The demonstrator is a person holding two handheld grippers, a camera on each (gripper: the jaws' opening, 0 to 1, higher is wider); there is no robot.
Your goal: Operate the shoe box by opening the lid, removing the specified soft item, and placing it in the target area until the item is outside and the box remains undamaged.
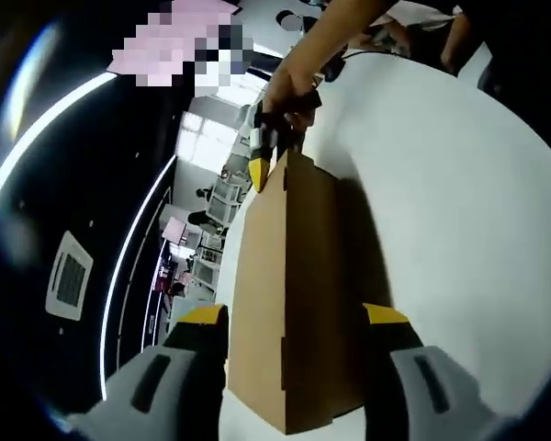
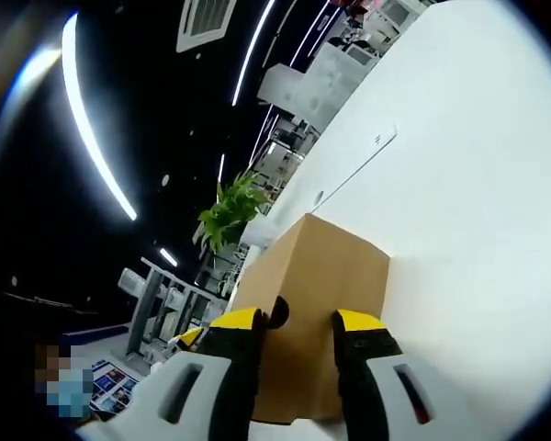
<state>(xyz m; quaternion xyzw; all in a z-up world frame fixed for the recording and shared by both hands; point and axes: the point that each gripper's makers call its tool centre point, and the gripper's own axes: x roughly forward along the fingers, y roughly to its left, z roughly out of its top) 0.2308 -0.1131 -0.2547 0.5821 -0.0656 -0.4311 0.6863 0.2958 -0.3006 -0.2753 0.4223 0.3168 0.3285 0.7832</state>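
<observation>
A brown cardboard shoe box lies lid shut on the white table. My left gripper is open at the box's near end, with one yellow-tipped jaw on each side of it. At the far end a person's hand holds my right gripper, its yellow tip against the box's top corner. In the right gripper view, the right gripper stands partly open right at the box, over an end face with a small round hole. No soft item shows.
The white table stretches wide beside the box. A thin flat white sheet lies farther along it. A green plant and shelving stand beyond the table edge. More people's arms reach in at the far side.
</observation>
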